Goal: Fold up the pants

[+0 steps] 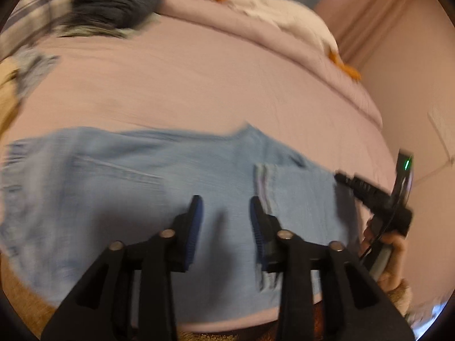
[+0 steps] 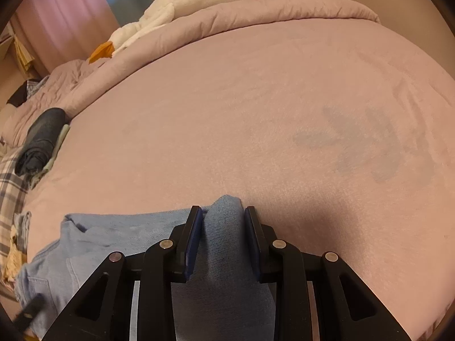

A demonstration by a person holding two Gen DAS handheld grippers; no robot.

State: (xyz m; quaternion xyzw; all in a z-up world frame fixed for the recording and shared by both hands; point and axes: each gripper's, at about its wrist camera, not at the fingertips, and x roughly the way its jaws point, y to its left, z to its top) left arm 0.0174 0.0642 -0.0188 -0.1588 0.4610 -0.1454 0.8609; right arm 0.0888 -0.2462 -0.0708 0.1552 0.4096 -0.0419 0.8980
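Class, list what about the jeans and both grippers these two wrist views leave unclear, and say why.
- Left wrist view: the jeans are smeared by motion blur; seams and pockets unreadable.
- Left wrist view: the right gripper shows only side-on at the edge; its grip is unseen.
- Right wrist view: the jeans run off the bottom edge.
- Right wrist view: the left gripper is a dark blur.

Pale denim sitting on a dusty mauve bed

The pants [image 2: 119, 244] are looking light washed blue, the bedspread [image 2: 227, 113] is showing plain pinkish mauve, a rolled dark charcoal garment [image 2: 39, 139] is lying at its left edge by grey-and-white plaid cloth [image 2: 10, 187], and a white plush [image 2: 182, 2] with orange bits is lounging along the far edge.
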